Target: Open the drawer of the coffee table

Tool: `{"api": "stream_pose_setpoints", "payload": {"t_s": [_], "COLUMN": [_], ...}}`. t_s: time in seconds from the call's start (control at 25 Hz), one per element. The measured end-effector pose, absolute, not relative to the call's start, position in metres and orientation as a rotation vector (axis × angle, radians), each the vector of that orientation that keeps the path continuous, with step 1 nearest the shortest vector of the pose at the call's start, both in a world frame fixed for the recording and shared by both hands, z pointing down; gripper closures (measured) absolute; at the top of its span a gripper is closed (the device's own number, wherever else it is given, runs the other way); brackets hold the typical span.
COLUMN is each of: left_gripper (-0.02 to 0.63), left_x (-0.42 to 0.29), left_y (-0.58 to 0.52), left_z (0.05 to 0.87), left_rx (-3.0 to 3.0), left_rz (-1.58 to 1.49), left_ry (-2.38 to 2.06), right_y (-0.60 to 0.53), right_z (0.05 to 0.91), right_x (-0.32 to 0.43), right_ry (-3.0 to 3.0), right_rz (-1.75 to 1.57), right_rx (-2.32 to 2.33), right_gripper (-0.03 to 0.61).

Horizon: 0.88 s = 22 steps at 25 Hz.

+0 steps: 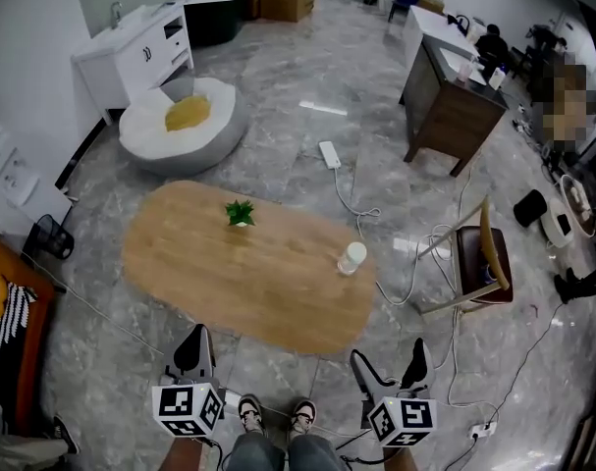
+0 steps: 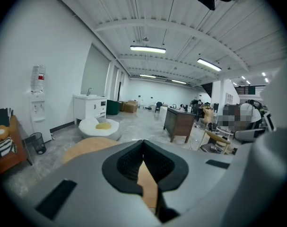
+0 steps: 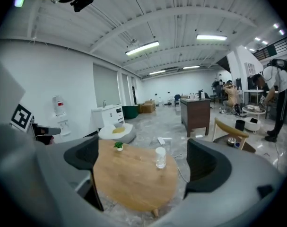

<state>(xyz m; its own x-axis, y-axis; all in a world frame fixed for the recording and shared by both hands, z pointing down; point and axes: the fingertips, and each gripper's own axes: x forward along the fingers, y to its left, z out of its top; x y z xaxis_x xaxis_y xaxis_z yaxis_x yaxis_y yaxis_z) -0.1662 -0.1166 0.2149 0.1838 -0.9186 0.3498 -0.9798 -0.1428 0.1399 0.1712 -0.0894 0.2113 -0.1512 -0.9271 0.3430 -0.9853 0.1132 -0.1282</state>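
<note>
The oval wooden coffee table (image 1: 209, 273) stands on the marble floor straight in front of me, with a small green plant (image 1: 240, 212) and a white cup (image 1: 352, 257) on top. No drawer shows in any view. My left gripper (image 1: 193, 349) hangs near the table's front edge, jaws shut with nothing between them; in its own view the left gripper (image 2: 143, 148) covers most of the table. My right gripper (image 1: 391, 363) is held beyond the table's front right end, open and empty. Between the open right gripper (image 3: 143, 162) jaws I see the table (image 3: 129, 183), the plant (image 3: 118, 145) and the cup (image 3: 160, 157).
A white round cushion seat (image 1: 180, 121) lies behind the table. A dark wooden cabinet (image 1: 450, 106) and a wooden chair (image 1: 479, 258) stand on the right, with cables and a power strip (image 1: 330, 154) on the floor. A black wastebasket (image 1: 50, 235) is on the left. My shoes (image 1: 273, 415) are between the grippers.
</note>
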Motion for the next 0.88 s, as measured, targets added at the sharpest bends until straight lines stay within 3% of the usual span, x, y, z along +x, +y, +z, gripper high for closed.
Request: {"api": "stream_pose_setpoints", "payload": {"t_s": [0.68,0.88], "left_gripper": [0.621,0.621], "left_x": [-0.146,-0.133], "left_y": [-0.096,-0.098], "left_z": [0.470,0.513], "left_rx": [2.124,2.117], "left_rz": [0.475,0.515], "left_ry": [-1.632,-1.581], "right_y": [-0.064,-0.047], "right_z": [0.480,0.547], "right_x": [0.145,0.143], "right_ry": [-2.154,-2.135], "right_rz": [0.629,0.616], "right_rx": [1.712,1.637], "right_gripper": [-0.009,-0.009]}}
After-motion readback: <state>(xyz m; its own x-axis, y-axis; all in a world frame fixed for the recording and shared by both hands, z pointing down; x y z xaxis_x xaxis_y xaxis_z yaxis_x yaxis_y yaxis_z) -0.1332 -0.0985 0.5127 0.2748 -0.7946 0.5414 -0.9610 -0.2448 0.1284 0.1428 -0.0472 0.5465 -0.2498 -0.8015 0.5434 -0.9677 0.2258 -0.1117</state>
